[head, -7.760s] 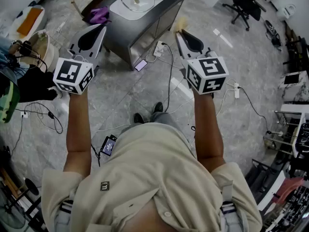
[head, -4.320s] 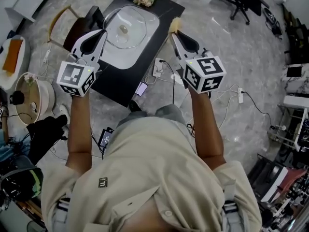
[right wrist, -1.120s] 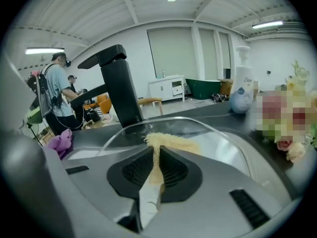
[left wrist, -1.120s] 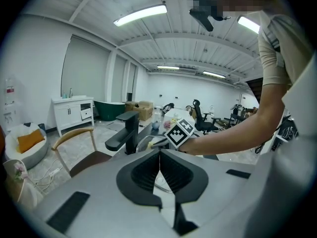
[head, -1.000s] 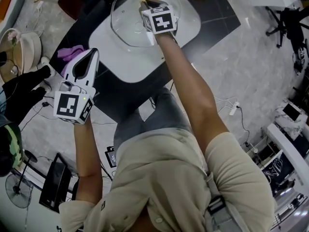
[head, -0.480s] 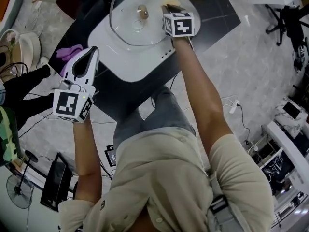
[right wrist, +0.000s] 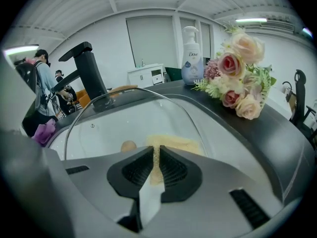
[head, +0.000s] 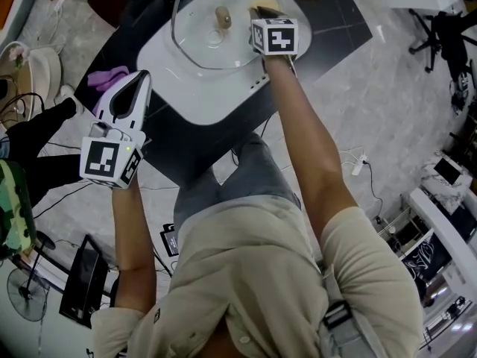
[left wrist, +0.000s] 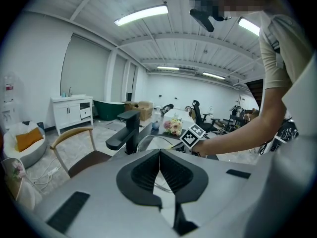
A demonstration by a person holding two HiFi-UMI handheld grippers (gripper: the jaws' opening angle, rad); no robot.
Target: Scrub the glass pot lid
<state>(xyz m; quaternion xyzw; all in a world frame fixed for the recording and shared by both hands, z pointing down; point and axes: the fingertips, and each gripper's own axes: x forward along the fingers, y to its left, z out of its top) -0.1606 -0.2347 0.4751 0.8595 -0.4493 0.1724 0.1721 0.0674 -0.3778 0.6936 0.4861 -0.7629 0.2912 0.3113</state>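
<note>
Looking down in the head view, the glass pot lid (head: 195,47) lies in the white sink (head: 160,69) at the far side. The right gripper (head: 262,15) is over its right edge, and the left gripper (head: 139,82) hangs nearer and to the left, well apart. The left gripper view shows jaws together on nothing. In the right gripper view, the jaws clamp a yellow sponge (right wrist: 171,144) lying on the glass. The knob (right wrist: 129,146) sits just left, so most of the lid spreads left and far.

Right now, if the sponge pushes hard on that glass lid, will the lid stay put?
Probably it slides: the glass lid lies loose on the smooth white sink, and the left tool hangs clear of it. It looks rigid and likely breakable. The sponge in the right tool looks soft, so it should squash first.
</note>
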